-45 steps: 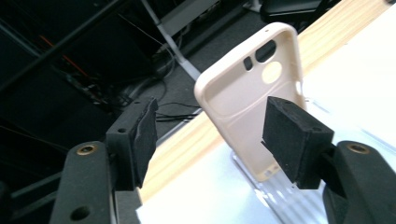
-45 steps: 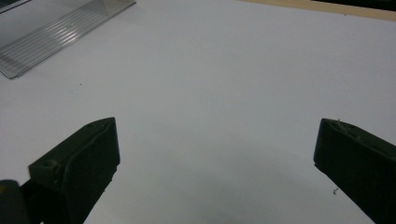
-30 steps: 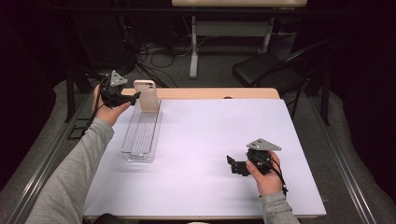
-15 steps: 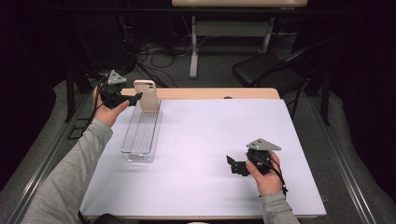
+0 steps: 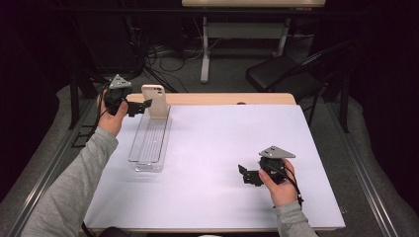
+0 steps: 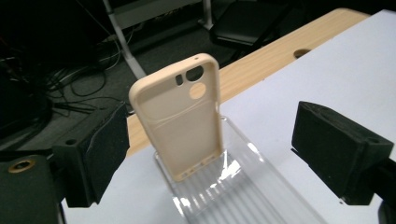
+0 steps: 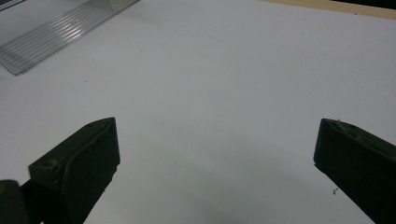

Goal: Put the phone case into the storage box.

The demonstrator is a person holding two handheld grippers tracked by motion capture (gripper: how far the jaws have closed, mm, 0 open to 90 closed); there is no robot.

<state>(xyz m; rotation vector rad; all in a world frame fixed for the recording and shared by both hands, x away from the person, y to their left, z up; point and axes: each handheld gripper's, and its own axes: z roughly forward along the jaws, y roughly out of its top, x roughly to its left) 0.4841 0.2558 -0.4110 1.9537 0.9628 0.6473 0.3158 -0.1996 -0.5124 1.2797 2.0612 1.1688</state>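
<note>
A beige phone case (image 5: 154,101) stands upright at the far end of a clear ribbed plastic tray (image 5: 148,148) on the table's left side. In the left gripper view the phone case (image 6: 180,126) shows its hollow inner side and camera cut-outs, its bottom edge resting in the tray (image 6: 243,191). My left gripper (image 5: 141,107) hovers just left of the case, open. The left gripper (image 6: 212,140) has one jaw on either side and neither touches the case. My right gripper (image 5: 244,174) rests low over the white table surface at the front right, open and holding nothing (image 7: 215,144).
A white sheet (image 5: 222,143) covers the table, with a bare wooden strip (image 5: 227,98) along the far edge. A corner of the clear tray (image 7: 60,32) lies ahead of the right gripper. Beyond the table stand a black chair (image 5: 281,74) and tangled cables (image 5: 168,54).
</note>
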